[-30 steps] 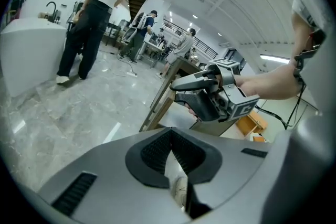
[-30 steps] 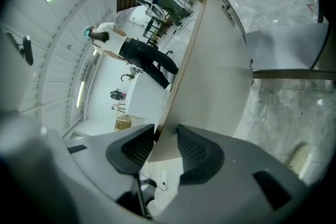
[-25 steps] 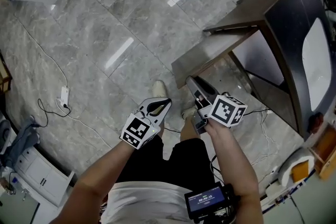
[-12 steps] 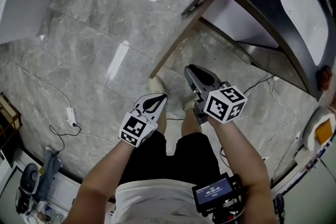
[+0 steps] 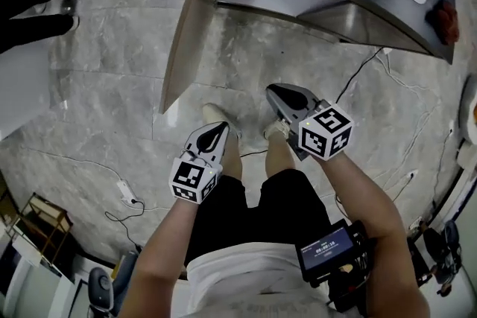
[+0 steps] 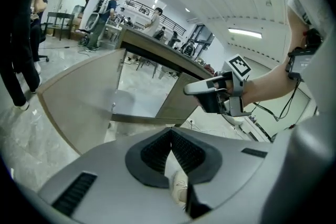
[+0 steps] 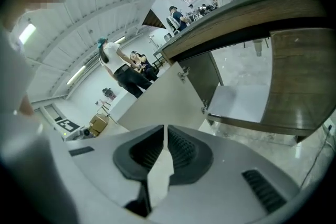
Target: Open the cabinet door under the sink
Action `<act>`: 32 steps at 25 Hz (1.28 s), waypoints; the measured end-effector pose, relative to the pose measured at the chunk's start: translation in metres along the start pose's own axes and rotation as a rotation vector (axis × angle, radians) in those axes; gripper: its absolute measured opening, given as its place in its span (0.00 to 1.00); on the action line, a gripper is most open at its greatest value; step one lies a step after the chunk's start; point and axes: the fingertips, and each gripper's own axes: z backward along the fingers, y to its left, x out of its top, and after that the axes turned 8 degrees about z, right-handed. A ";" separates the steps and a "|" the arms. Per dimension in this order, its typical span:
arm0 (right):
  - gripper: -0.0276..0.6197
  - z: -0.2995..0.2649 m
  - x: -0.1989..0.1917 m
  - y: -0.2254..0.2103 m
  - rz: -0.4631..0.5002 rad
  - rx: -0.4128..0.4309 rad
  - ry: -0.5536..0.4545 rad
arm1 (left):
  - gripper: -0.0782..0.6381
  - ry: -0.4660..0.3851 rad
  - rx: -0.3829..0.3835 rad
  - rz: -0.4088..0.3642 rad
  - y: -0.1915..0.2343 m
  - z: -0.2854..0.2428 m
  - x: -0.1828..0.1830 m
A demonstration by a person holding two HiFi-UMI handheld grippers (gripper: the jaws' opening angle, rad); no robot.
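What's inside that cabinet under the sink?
Only a bare, pale bottom panel shows inside the cabinet, with nothing on it. The top of the inside is hidden behind the countertop.

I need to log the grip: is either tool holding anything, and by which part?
Nothing is held. The left tool is shut and empty; the right tool has just been closing its jaws, with nothing between them.
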 end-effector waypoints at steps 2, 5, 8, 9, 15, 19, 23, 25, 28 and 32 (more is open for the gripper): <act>0.09 0.024 -0.008 -0.016 0.004 -0.010 -0.007 | 0.12 0.006 0.008 -0.008 -0.013 -0.014 0.003; 0.09 0.063 -0.021 -0.039 -0.013 -0.042 -0.028 | 0.12 0.034 0.006 -0.034 -0.037 -0.038 0.006; 0.09 0.095 -0.031 -0.066 -0.055 -0.079 -0.065 | 0.12 0.066 -0.015 -0.074 -0.060 -0.069 0.015; 0.09 0.103 -0.032 -0.075 -0.064 -0.088 -0.077 | 0.12 0.069 -0.024 -0.087 -0.066 -0.080 0.019; 0.09 0.186 -0.051 -0.149 -0.106 -0.145 -0.174 | 0.12 0.080 -0.063 -0.162 -0.146 -0.166 0.034; 0.09 0.254 -0.073 -0.194 -0.180 -0.194 -0.254 | 0.12 0.131 -0.059 -0.149 -0.200 -0.221 0.023; 0.09 0.263 -0.068 -0.205 -0.240 -0.219 -0.313 | 0.12 0.165 -0.057 -0.188 -0.201 -0.236 0.030; 0.09 0.262 -0.065 -0.208 -0.271 -0.228 -0.346 | 0.12 0.188 -0.054 -0.224 -0.195 -0.241 0.034; 0.09 0.256 -0.067 -0.208 -0.305 -0.232 -0.383 | 0.12 0.208 -0.042 -0.274 -0.183 -0.244 0.042; 0.09 0.271 -0.094 -0.216 -0.373 -0.280 -0.353 | 0.12 0.222 -0.049 -0.292 -0.189 -0.255 0.046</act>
